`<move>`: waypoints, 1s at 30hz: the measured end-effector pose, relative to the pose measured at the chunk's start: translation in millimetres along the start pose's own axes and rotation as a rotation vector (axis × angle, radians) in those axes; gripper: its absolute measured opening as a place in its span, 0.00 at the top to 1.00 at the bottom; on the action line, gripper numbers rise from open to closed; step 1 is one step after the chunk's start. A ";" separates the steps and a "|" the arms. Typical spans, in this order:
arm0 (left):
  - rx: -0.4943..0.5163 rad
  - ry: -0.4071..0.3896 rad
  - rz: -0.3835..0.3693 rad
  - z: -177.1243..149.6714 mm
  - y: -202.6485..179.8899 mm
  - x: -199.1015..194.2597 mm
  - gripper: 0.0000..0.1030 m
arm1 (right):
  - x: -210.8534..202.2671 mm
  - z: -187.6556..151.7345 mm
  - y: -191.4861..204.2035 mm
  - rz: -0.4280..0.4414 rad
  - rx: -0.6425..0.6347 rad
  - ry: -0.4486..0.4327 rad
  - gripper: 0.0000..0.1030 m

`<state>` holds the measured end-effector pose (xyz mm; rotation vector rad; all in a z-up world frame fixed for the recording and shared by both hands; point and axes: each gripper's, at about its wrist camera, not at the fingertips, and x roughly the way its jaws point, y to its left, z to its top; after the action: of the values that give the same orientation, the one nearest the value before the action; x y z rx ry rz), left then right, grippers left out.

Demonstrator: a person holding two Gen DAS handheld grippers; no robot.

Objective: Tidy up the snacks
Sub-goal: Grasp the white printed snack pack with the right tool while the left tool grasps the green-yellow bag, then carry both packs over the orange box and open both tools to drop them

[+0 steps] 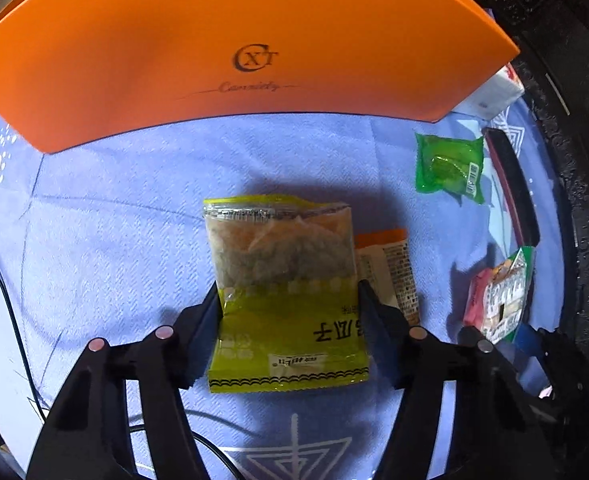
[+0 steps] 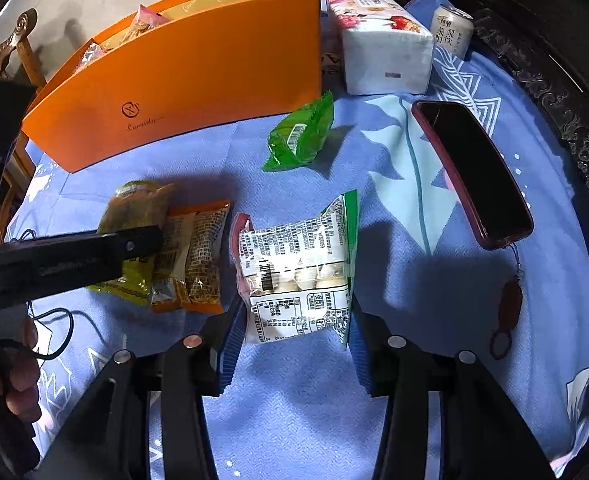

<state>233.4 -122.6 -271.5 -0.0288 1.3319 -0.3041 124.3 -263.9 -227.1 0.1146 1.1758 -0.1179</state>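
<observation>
A yellow-green seed packet [image 1: 286, 264] lies flat on the blue cloth, and my left gripper [image 1: 288, 294] is shut on it, one finger pressing each long side. A small orange packet [image 1: 394, 272] lies against its right side. In the right wrist view the same yellow-green packet [image 2: 134, 208] and orange packet [image 2: 198, 256] sit left of centre, with a left gripper finger [image 2: 134, 244] across them. My right gripper [image 2: 294, 320] is shut on a white, green-edged packet [image 2: 294, 264] with a pink pack behind it. A green packet [image 2: 300, 136] lies loose near the orange box [image 2: 194, 72], which holds several snacks.
A dark phone [image 2: 474, 172] with a charm lies on the right of the cloth. A floral tissue pack [image 2: 382, 40] and a drink can [image 2: 452, 30] stand behind it. A carved dark wood rim [image 2: 554, 92] borders the cloth. A black cable [image 1: 10, 312] runs at the left.
</observation>
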 end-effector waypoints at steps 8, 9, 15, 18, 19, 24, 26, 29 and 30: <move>0.044 -0.089 0.019 -11.7 15.4 -30.0 0.39 | -7.2 -0.2 5.6 -0.004 -0.014 -0.019 0.54; 0.057 -0.108 0.028 -13.3 15.7 -36.3 0.39 | -8.7 0.0 8.0 -0.004 -0.022 -0.024 0.54; 0.091 -0.172 0.063 -18.3 24.1 -68.5 0.39 | -16.5 5.2 16.8 -0.009 -0.055 -0.043 0.54; 0.095 -0.218 0.071 -18.1 28.1 -87.8 0.39 | -26.9 11.8 21.7 -0.008 -0.066 -0.066 0.54; 0.092 -0.245 0.065 -17.9 31.2 -98.9 0.39 | -31.6 14.6 23.9 -0.005 -0.070 -0.077 0.54; 0.057 -0.351 0.033 -6.0 43.6 -144.5 0.39 | -59.2 36.9 35.4 0.021 -0.082 -0.153 0.54; 0.037 -0.380 0.017 4.6 45.5 -155.1 0.39 | -67.6 47.1 39.4 0.035 -0.083 -0.182 0.54; 0.017 -0.441 0.009 29.8 53.5 -175.6 0.39 | -82.3 71.8 48.1 0.057 -0.098 -0.241 0.54; 0.012 -0.458 0.009 37.9 55.7 -181.2 0.39 | -87.3 83.5 50.9 0.063 -0.104 -0.267 0.54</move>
<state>244.1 -32.5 -100.8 -0.0773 0.8758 -0.2775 175.0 -223.4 -113.3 0.0421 0.9092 -0.0150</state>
